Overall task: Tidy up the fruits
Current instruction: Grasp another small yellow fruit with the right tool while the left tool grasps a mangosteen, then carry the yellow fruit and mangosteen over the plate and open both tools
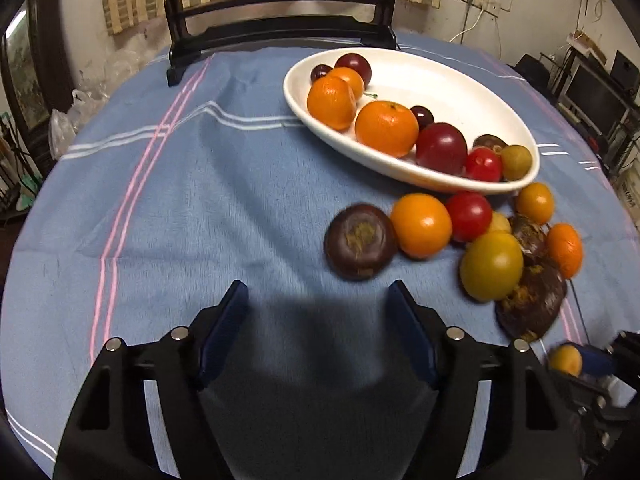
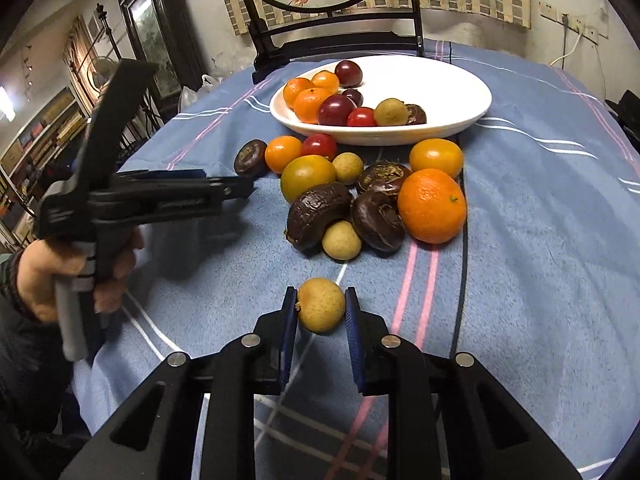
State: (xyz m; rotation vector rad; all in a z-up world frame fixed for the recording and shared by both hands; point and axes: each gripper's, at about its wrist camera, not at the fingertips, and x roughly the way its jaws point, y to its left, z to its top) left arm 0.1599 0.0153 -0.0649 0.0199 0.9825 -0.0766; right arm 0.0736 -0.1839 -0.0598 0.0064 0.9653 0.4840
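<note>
A white oval dish [image 1: 404,170] [image 2: 384,136] holds several oranges, plums and small tomatoes. In front of it, loose fruit lies in a pile [image 1: 492,240] [image 2: 360,196] on the blue cloth. My right gripper [image 2: 320,295] is shut on a small tan round fruit [image 2: 321,312] [image 1: 565,359], just off the cloth in front of the pile. My left gripper [image 1: 318,292] [image 2: 240,186] is open with nothing between its fingers. A dark brown round fruit [image 1: 360,242] [image 2: 250,157] lies just beyond its right finger.
A dark wooden chair back [image 1: 280,32] [image 2: 332,46] stands against the far table edge behind the dish. Plastic bags [image 1: 72,116] sit off the table's left side. A hand [image 2: 36,276] holds the left gripper. The cloth left of the pile [image 1: 160,200] is bare.
</note>
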